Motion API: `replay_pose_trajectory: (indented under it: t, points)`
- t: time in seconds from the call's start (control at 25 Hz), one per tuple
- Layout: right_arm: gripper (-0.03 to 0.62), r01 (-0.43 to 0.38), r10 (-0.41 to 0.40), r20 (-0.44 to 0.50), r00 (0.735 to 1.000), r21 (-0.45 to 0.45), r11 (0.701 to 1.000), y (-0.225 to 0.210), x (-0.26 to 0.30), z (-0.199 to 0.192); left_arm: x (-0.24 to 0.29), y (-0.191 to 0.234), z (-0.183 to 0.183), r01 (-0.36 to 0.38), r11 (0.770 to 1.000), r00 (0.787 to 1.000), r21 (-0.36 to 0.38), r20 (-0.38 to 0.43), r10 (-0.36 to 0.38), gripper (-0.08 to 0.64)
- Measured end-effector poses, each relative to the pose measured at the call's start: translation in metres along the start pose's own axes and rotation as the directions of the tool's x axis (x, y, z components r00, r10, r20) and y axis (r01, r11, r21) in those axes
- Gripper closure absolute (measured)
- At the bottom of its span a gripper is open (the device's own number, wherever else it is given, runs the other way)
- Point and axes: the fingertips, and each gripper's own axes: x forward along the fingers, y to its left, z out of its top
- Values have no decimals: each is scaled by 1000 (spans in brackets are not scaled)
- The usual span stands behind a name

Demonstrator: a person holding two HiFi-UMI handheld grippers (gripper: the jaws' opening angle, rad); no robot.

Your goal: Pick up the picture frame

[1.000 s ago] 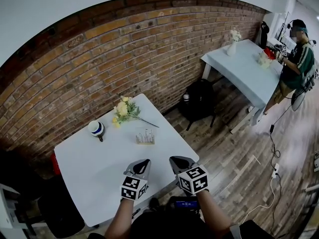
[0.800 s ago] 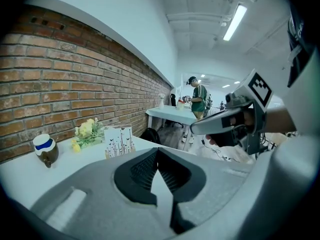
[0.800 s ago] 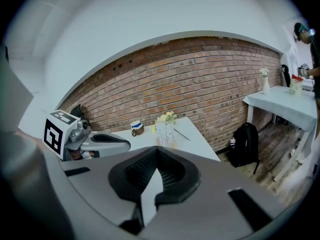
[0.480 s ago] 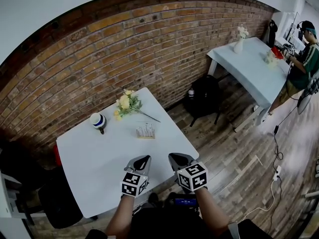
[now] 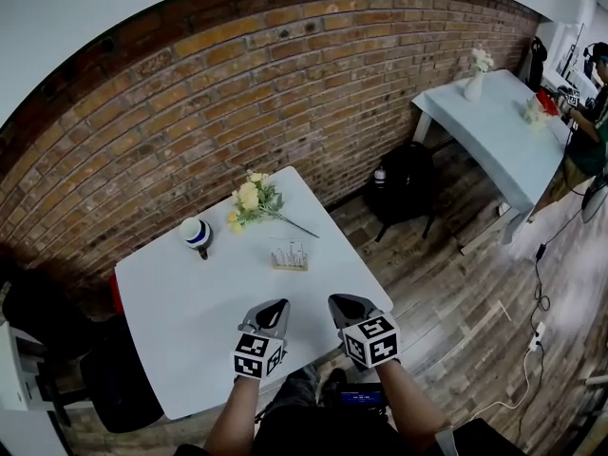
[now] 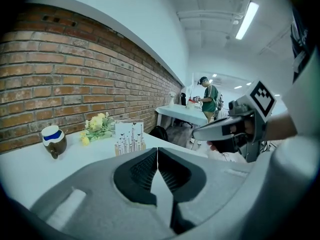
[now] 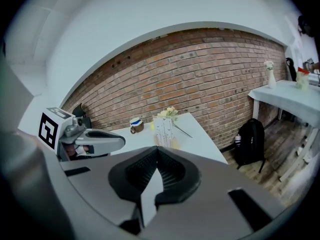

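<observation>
hovering side by side over the near edge of the white table (image 5: 180, 350), the left gripper (image 5: 275, 309) and right gripper (image 5: 340, 304) both have their jaws pressed together, holding nothing. the small picture frame (image 5: 289, 256) stands upright on the table's far half, untouched. yellow flowers (image 5: 252, 198) and a blue-and-white cup (image 5: 197, 234) sit nearer the table's far edge.

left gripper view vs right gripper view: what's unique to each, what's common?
Left gripper view only: the right gripper and a ceiling light. Right gripper view only: the left gripper. Both: the picture frame upright on the white table, yellow flowers, a cup, the brick wall, and that gripper's own jaws shut with nothing between them.
</observation>
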Motion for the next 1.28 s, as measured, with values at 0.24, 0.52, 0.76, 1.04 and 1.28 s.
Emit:
replay_pose_trajectory:
  t: [0.24, 0.52, 0.76, 1.04, 1.28]
  points:
    - [554, 21, -22, -38, 999, -7, 1000, -6, 51, 2, 30, 45, -1, 13, 1000, 999, 20, -41, -12, 546]
    - [504, 73, -73, -79, 994, -2, 997, -24, 109, 3, 69, 89, -9, 32, 999, 997, 19, -77, -31, 448]
    - [469, 117, -114, -114, 987, 16, 993, -42, 143, -4, 104, 112, -30, 29, 1000, 990, -4, -138, -29, 409]
    - [457, 135, -129, -153, 980, 32, 990, -53, 168, -15, 126, 123, -49, 40, 999, 985, -23, -169, -43, 408]
    - [456, 111, -108, -168, 980, 12, 994, -53, 178, -24, 136, 123, -50, 57, 998, 987, -25, -146, -60, 410]
